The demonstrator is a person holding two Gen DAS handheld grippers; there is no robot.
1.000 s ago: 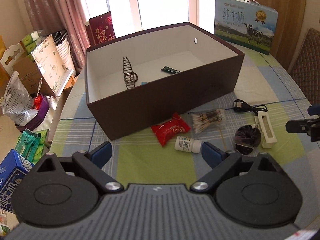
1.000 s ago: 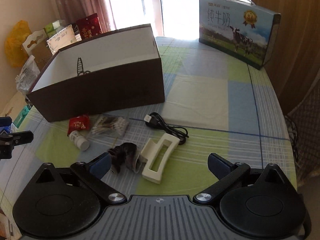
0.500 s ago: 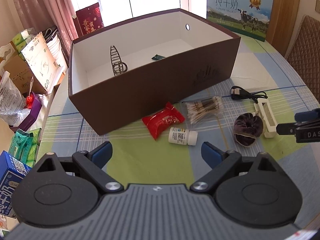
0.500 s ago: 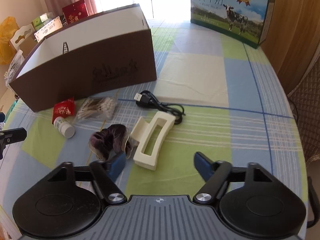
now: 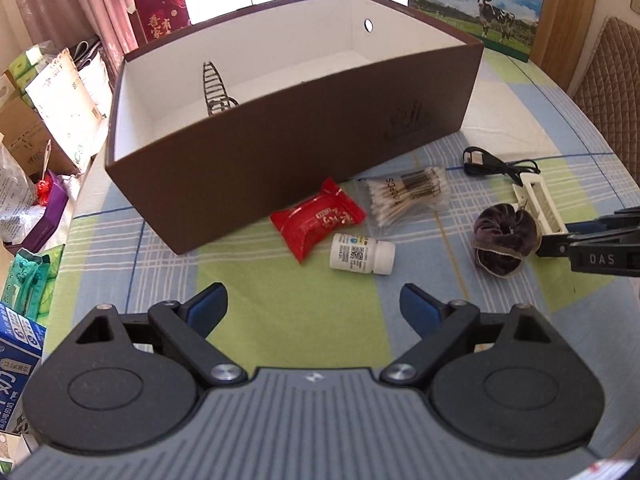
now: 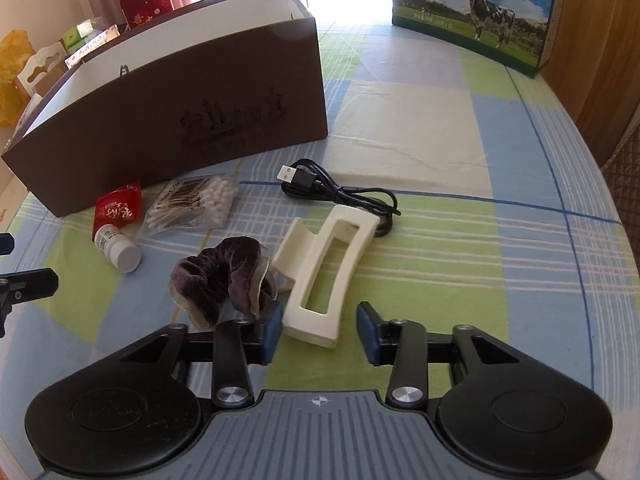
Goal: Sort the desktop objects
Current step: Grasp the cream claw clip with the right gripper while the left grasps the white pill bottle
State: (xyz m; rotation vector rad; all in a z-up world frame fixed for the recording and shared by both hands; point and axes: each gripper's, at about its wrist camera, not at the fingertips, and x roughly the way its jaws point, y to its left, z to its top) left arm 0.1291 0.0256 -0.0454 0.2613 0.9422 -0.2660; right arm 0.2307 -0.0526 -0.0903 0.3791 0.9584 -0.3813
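Note:
My right gripper hangs low over the checked tablecloth, its jaws closing around the near end of a cream hair claw. The left pad is almost on the claw and the right pad stands clear of it. A dark velvet scrunchie lies against the claw's left side. My left gripper is open wide, closing slightly, with nothing between its jaws. Just beyond it lie a white pill bottle, a red snack packet and a bag of cotton swabs. The open brown box stands behind them.
A black USB cable lies past the claw. A milk carton box stands at the table's far edge. A dark wire clip leans inside the brown box. Boxes and bags crowd the floor beyond the table's left edge.
Both grippers have sunk closer to the table. The right jaws have narrowed from wide open to a small gap around the hair claw's near end. The left jaws look about as wide.

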